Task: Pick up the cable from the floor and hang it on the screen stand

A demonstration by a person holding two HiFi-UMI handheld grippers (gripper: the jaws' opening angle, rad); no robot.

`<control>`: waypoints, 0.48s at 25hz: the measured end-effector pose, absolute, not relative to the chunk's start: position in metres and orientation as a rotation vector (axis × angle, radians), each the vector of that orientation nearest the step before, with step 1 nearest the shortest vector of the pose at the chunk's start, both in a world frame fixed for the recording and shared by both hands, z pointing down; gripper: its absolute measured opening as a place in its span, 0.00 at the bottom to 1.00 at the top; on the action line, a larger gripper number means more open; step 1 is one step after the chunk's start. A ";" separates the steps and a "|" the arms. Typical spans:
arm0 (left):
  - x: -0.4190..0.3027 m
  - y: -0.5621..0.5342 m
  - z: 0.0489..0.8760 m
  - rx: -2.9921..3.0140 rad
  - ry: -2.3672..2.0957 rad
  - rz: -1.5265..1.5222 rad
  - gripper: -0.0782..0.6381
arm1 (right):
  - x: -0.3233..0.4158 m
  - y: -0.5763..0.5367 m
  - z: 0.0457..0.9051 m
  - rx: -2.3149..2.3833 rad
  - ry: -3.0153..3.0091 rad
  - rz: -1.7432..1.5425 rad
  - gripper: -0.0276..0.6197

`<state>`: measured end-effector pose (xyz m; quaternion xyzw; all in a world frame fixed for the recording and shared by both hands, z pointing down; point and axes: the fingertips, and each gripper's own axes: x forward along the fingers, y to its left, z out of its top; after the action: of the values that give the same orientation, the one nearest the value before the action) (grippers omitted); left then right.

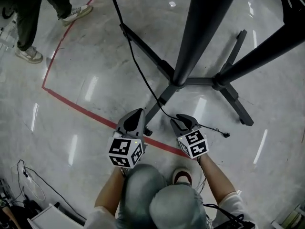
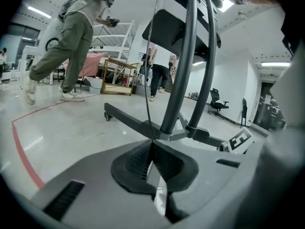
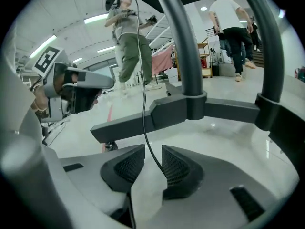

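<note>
A thin black cable [image 1: 138, 68] comes down from the top, crosses the screen stand's leg and reaches my right gripper [image 1: 177, 121]. Its plug end [image 1: 226, 135] lies on the floor to the right. In the right gripper view the cable [image 3: 145, 128] runs between the jaws of the right gripper [image 3: 152, 149], which are slightly apart, and it rests against the right pad [image 3: 174, 168]. My left gripper [image 1: 139, 112] is to the left of the cable with its jaws closed together. In the left gripper view the cable [image 2: 147, 94] rises just beyond the left gripper [image 2: 151, 142]. The dark screen stand [image 1: 178, 82] stands right ahead.
The stand's legs [image 1: 143, 49] spread across the floor, and a second post [image 1: 220, 82] is at the right. A red tape line [image 1: 76, 106] crosses under the grippers. Another person's shoes [image 1: 29, 55] are at top left. Loose wires and a box [image 1: 33, 187] lie at bottom left.
</note>
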<state>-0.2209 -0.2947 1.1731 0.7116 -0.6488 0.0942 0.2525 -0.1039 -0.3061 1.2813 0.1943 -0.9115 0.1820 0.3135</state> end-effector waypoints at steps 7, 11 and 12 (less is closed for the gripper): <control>-0.220 -0.300 1.177 1.959 -1.761 0.281 0.11 | -0.112 -0.303 1.315 0.409 -2.340 0.352 0.20; -0.221 -0.297 1.181 1.954 -1.760 0.308 0.11 | -0.109 -0.300 1.331 0.356 -2.269 0.286 0.20; -0.222 -0.297 1.181 1.956 -1.760 0.311 0.11 | -0.107 -0.301 1.334 0.364 -2.256 0.277 0.20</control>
<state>-0.2219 -0.2966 1.1811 0.7159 -0.6443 0.1140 0.2437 -0.1069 -0.3012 1.3339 0.1443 -0.8949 0.1098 0.4077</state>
